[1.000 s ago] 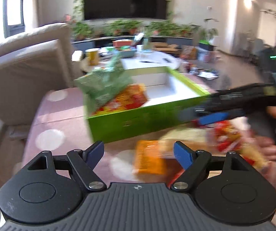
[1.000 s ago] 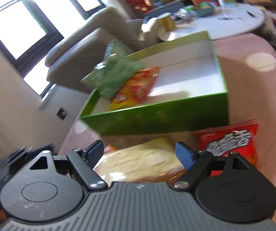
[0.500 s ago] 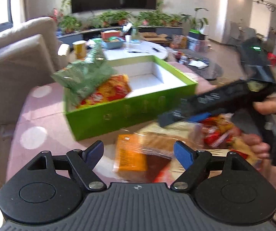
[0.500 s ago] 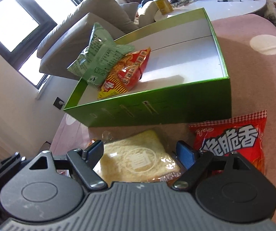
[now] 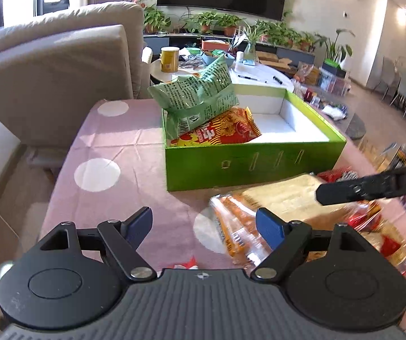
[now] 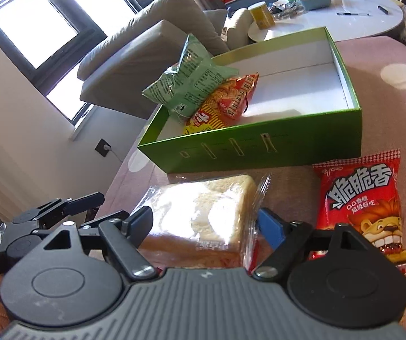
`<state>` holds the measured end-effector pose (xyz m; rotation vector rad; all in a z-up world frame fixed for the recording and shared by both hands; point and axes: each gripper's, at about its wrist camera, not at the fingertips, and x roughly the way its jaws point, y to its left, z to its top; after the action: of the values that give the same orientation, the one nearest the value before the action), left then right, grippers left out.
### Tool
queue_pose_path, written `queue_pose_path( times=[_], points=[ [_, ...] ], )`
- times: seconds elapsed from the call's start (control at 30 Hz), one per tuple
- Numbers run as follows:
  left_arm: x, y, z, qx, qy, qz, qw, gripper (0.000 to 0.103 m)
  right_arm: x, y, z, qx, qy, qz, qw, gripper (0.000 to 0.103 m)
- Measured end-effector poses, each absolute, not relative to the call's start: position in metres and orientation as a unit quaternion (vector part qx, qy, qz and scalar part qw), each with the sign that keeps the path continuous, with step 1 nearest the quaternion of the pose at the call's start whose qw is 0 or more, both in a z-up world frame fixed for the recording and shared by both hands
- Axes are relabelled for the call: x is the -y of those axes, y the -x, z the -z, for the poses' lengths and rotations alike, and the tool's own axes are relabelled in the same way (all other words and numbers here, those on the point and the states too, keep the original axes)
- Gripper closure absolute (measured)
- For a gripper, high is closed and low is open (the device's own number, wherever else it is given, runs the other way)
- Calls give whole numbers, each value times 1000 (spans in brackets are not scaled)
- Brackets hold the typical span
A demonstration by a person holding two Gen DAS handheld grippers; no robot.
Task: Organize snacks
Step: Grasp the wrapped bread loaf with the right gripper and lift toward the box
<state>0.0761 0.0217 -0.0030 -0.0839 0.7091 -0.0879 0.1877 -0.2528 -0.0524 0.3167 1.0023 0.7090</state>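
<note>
A green box (image 5: 254, 164) (image 6: 288, 147) stands on the pink dotted tablecloth (image 5: 112, 147). At its left end a green snack bag (image 5: 197, 99) (image 6: 191, 85) leans on a red-yellow bag (image 5: 225, 130) (image 6: 225, 102). In front of the box lies a clear pack of sliced bread (image 6: 203, 212) (image 5: 282, 198). My right gripper (image 6: 207, 223) is shut on it, one pad on each side. Beside it lies a red lion snack pack (image 6: 361, 198) (image 5: 336, 174). My left gripper (image 5: 205, 225) is open over the cloth at the bread's orange end, touching nothing.
A beige sofa (image 5: 55, 65) stands left of the table. Behind the box is a white round table (image 6: 344, 19) with a yellow cup (image 5: 170, 59) and pens. More snack packs (image 5: 387, 243) lie at the near right. The box's right half is bare.
The left view has swung so that the box sits farther right and the right gripper's finger has drawn back to the right edge. The bread stays between the right gripper's fingers.
</note>
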Motion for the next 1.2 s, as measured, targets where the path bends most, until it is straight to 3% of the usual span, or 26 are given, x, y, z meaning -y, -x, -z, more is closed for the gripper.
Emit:
queue_pose_path(
  times=[0.57,1.0,1.2],
  points=[
    [-4,-86,20,-381,55,96,918,25,253,-197,64,-474,-133,-320,809,18],
    [0,-89,21,-379,52,119,916,40,234,-221,83,-501,-146,-352,777,18],
    [5,-85,15,-370,39,126,919,47,237,-213,68,-484,-137,-349,791,39]
  ],
)
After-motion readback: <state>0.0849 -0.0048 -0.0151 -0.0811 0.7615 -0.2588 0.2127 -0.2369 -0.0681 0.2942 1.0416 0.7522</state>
